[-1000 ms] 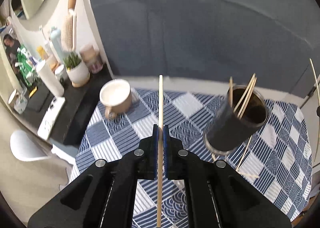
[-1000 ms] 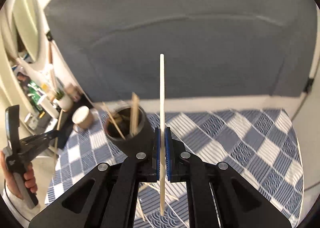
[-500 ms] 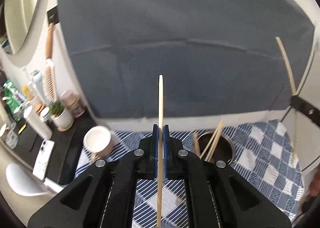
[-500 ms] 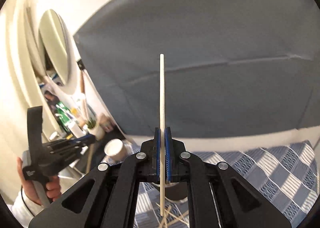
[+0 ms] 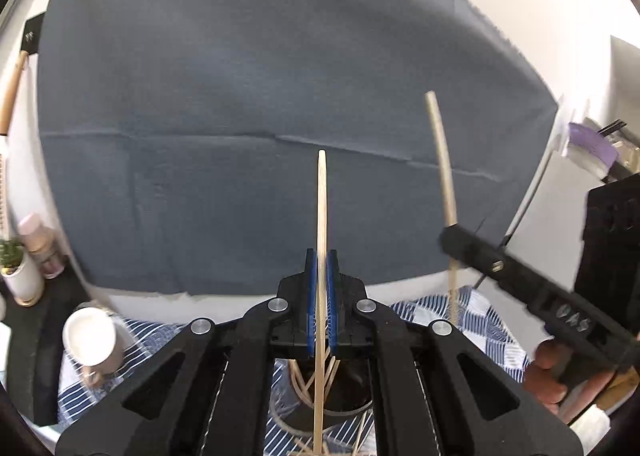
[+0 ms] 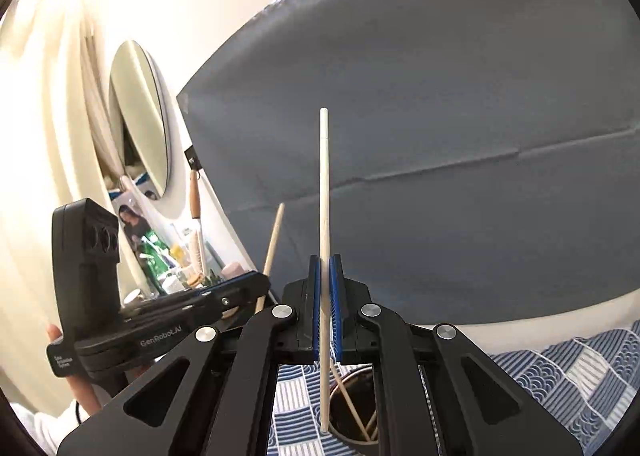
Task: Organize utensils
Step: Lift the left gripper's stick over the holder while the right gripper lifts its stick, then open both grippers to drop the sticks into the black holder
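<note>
Both grippers, left (image 5: 319,268) and right (image 6: 327,276), were clamped on upright chopsticks (image 5: 321,215) (tips aimed into the holder (image 6: 356,408) below).

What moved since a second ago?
Both tongs tipped up and swung over the cup, which now shows low between the arms in each view instead of off to the side. Nothing was grabbed or dropped: left tongs keep their chopstick, right tongs keep theirs.

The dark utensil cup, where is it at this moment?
In both wrist views the dark cup stands on the checked cloth, low in the middle, directly under the clamped chopsticks; other chopsticks already lean inside.
</note>
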Action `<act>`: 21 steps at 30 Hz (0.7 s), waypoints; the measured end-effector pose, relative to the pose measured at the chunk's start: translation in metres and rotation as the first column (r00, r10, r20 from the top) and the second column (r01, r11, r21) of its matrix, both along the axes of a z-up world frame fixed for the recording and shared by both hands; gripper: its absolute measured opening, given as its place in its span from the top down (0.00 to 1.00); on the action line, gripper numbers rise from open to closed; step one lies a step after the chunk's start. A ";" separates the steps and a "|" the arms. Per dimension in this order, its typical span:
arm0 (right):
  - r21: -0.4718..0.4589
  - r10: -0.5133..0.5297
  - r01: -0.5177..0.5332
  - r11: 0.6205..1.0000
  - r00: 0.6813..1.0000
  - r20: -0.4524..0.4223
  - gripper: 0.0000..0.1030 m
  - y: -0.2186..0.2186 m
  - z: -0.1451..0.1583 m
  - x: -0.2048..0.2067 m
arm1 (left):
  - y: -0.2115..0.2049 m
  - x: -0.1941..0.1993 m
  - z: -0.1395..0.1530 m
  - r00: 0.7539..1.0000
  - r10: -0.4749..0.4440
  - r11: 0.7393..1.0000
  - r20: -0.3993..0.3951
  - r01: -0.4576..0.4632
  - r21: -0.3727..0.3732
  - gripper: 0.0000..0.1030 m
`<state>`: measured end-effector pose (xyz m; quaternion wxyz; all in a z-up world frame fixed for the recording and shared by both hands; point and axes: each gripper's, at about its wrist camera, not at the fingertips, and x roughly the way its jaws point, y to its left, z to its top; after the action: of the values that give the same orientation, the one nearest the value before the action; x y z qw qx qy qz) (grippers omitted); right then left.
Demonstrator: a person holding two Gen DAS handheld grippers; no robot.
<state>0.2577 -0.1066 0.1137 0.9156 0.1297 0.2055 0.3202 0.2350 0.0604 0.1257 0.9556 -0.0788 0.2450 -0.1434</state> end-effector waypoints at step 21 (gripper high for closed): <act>0.018 0.017 -0.016 1.000 0.999 -0.051 0.95 0.002 -0.141 0.033 | -0.021 0.017 -0.104 0.991 -0.068 0.995 0.112 0.076 -0.069 0.95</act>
<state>0.2903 -0.1045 -0.0270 0.9062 0.1444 0.2270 0.3263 0.2520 0.0394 0.0216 0.9582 -0.0967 0.1897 -0.1910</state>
